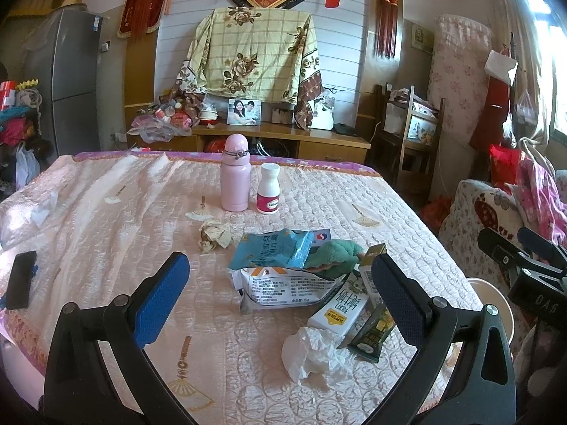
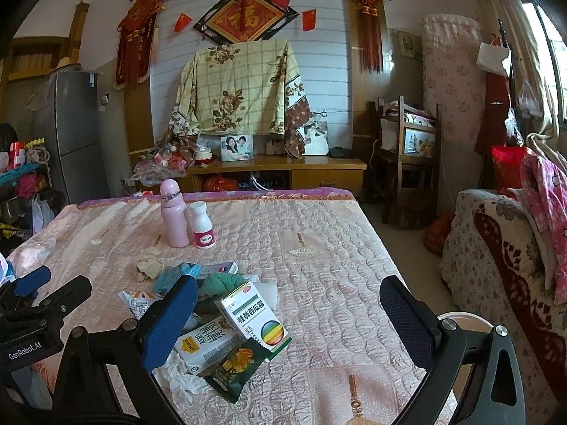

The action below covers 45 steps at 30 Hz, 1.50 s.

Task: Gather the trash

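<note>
Trash pile (image 1: 304,283) on the bed (image 1: 106,194), both my claws wide.
My left claw (image 1: 280,301) and right claw (image 2: 288,322) hover empty over wrappers, cartons, tissue (image 1: 312,354).

free: bedspread (image 2: 336,248) right half | blocked: trash pile (image 2: 219,318), pink bottle (image 2: 173,216)
</note>
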Tool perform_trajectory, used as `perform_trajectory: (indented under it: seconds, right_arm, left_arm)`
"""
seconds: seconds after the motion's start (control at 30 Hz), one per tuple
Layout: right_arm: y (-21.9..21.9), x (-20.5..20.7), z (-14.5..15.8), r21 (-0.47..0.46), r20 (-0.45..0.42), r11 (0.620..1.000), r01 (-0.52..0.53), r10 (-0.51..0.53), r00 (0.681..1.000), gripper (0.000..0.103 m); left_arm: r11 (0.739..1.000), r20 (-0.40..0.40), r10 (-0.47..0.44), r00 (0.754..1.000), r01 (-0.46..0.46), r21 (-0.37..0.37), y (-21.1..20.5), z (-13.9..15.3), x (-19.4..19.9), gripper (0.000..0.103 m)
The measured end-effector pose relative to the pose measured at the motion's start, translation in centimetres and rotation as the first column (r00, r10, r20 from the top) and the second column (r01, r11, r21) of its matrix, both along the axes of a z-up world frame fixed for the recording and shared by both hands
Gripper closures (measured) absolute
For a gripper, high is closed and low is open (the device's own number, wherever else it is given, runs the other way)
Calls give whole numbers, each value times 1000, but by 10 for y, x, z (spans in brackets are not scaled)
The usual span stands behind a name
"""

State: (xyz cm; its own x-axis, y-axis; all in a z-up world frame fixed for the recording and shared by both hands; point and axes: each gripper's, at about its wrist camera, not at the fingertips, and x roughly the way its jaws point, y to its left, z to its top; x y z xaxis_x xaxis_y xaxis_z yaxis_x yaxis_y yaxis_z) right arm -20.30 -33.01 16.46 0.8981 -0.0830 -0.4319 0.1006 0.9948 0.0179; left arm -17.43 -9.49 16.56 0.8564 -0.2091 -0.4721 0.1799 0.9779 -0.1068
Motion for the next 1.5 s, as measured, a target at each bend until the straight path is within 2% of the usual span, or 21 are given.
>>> perform_trajectory:
  seconds: [1.5]
  right_arm:
    - [-7,7,-6,-8,-36,1000,-1,1,999,0]
  left_arm:
    - [1000,-3,7,1000,-7,-2,-1,-3,1,1]
